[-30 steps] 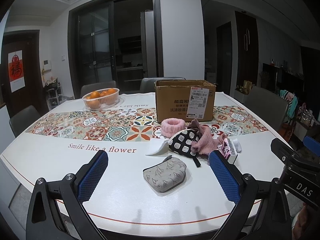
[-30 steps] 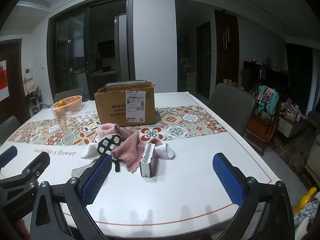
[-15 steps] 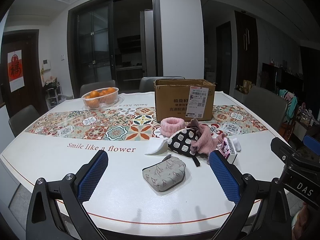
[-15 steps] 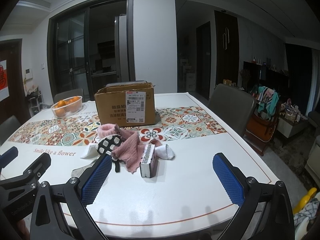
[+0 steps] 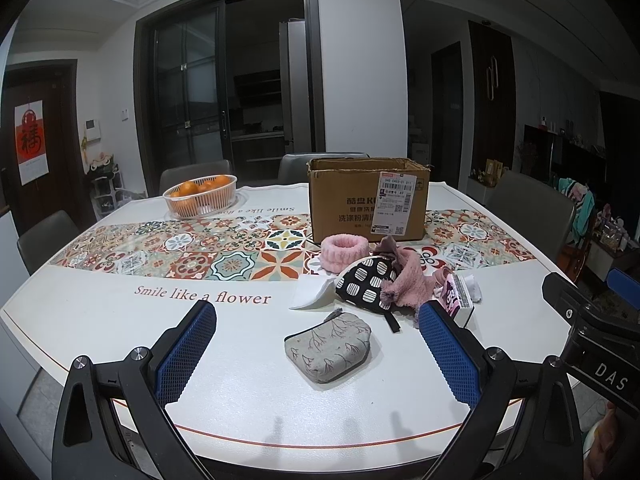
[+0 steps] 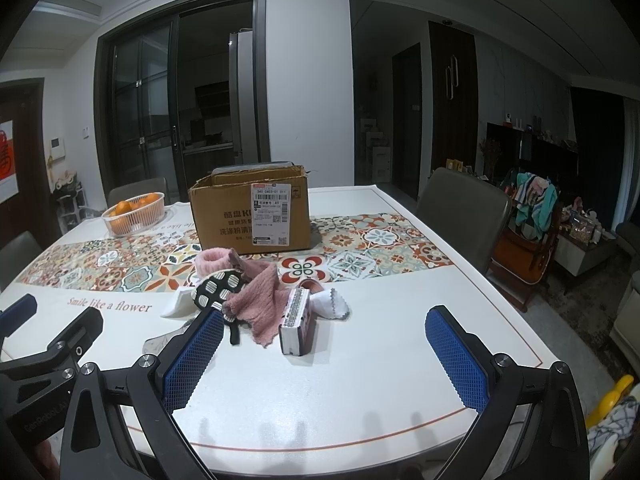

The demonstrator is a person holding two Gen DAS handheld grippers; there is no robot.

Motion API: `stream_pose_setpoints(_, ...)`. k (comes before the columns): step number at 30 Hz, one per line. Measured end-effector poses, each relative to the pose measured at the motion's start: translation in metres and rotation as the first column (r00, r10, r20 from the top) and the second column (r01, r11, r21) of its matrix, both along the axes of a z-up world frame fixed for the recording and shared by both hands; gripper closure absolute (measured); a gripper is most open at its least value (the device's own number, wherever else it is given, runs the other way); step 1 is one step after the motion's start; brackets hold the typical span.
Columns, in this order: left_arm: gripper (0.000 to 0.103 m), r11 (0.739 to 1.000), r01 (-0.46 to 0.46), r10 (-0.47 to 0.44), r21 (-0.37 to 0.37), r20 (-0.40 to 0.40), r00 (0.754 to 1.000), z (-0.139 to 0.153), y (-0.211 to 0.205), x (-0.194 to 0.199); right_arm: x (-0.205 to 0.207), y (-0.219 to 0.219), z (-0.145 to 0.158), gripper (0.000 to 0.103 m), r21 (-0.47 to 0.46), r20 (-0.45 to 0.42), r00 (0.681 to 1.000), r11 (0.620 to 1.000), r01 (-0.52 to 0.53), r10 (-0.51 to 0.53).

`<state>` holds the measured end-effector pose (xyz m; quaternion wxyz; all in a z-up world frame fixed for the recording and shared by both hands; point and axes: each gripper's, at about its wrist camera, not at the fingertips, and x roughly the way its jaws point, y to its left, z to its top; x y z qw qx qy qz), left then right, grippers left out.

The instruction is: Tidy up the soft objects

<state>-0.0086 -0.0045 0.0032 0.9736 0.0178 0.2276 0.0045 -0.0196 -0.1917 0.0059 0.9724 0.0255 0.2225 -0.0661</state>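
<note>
The left gripper hangs wide open, the grey zip pouch lying between its fingers on the table; the right gripper gapes empty, tissue pack just beyond.

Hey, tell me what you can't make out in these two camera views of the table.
- Inside of the cardboard box: both views, hidden by its front wall.
- Grey pouch: right view, mostly behind the gripper's finger.
- Small packet: left view, partly behind the finger.
- Box label print: too small.

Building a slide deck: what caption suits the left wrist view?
Open left hand-held gripper faces a grey pouch on the table, soft items piled before a cardboard box.
</note>
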Motion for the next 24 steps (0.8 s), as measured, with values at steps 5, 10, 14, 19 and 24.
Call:
stream_pose_setpoints(5, 0.0, 1.0, 0.0, 0.0, 0.0, -0.001, 1.0, 0.0, 0.0, 0.001, 0.0, 0.0, 0.0, 0.0, 0.0, 0.0, 1.0, 1.0, 0.0, 0.0)
stream_pose_setpoints(10, 0.0, 1.0, 0.002, -0.002, 0.0, -0.002, 1.0, 0.0, 0.0, 0.0, 0.0, 0.0, 0.0, 0.0, 0.0, 0.0, 1.0, 1.0, 0.0, 0.0)
stream_pose_setpoints(14, 0.0, 1.0, 0.007, -0.007, 0.0, -0.008, 1.0, -0.002, -0.001, 0.001, 0.0, 0.0, -0.001, 0.0, 0.0, -0.001, 1.0, 1.0, -0.001, 0.001)
stream_pose_setpoints(19, 0.0, 1.0, 0.018, -0.018, -0.002, -0.029, 0.999, -0.008, -0.001, 0.005, 0.001, -0.003, 0.002, 0.0, 0.006, -0.015, 1.0, 1.0, -0.002, 0.002)
stream_pose_setpoints(24, 0.0, 0.999, 0.041, -0.041, 0.006, -0.052, 0.998, -0.014, -0.003, 0.013, 0.008, -0.005, -0.005, 0.0, 0.012, -0.035, 0.999, 1.0, -0.007, 0.008)
